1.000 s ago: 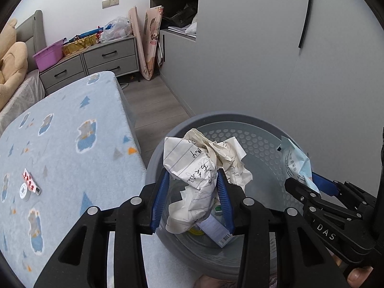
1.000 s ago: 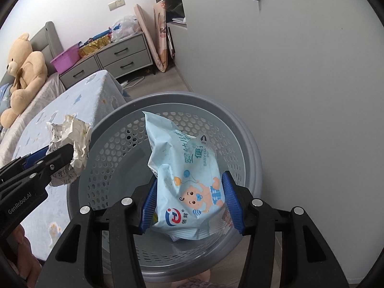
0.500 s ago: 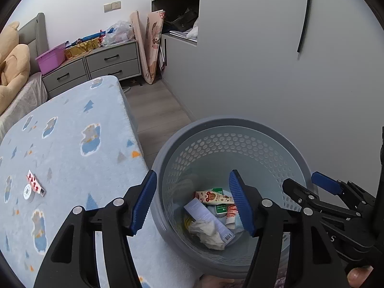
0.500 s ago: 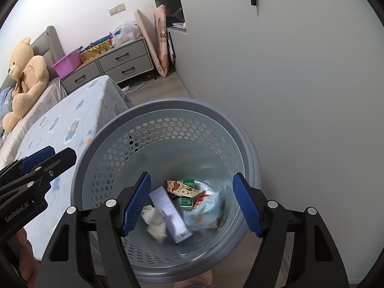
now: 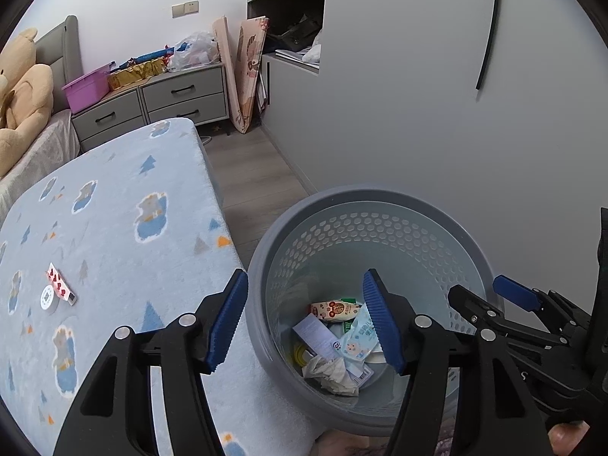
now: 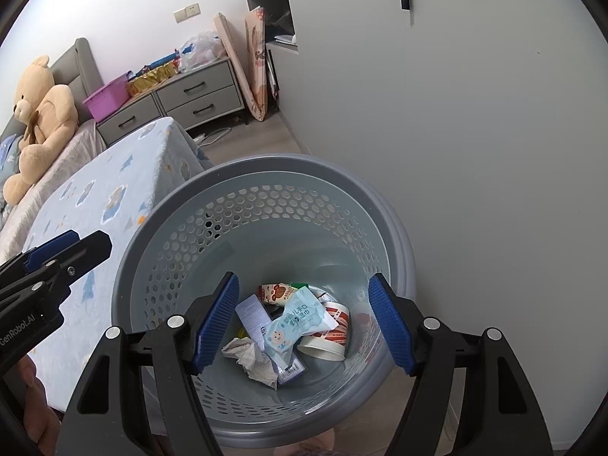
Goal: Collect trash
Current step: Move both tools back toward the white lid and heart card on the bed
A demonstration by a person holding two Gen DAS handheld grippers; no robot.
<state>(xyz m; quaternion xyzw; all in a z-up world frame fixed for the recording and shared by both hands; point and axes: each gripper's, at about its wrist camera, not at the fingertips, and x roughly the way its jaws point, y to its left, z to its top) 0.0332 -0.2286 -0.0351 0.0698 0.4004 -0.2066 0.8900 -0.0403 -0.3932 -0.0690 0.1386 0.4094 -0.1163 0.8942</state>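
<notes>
At lower left of the left wrist view, a small card (image 5: 60, 288) is left on the blanket (image 5: 114, 205). The left gripper (image 5: 304, 321) and right gripper (image 6: 304, 321) were opened a second ago; nothing is held. The crumpled paper (image 6: 250, 357) and wipes pack (image 6: 296, 321), released, are seen in the basket (image 6: 266, 167). "GenRobot.AI" is read.

Paper wad (image 5: 330, 374), wipes pack (image 6: 300, 321) now binned.
</notes>
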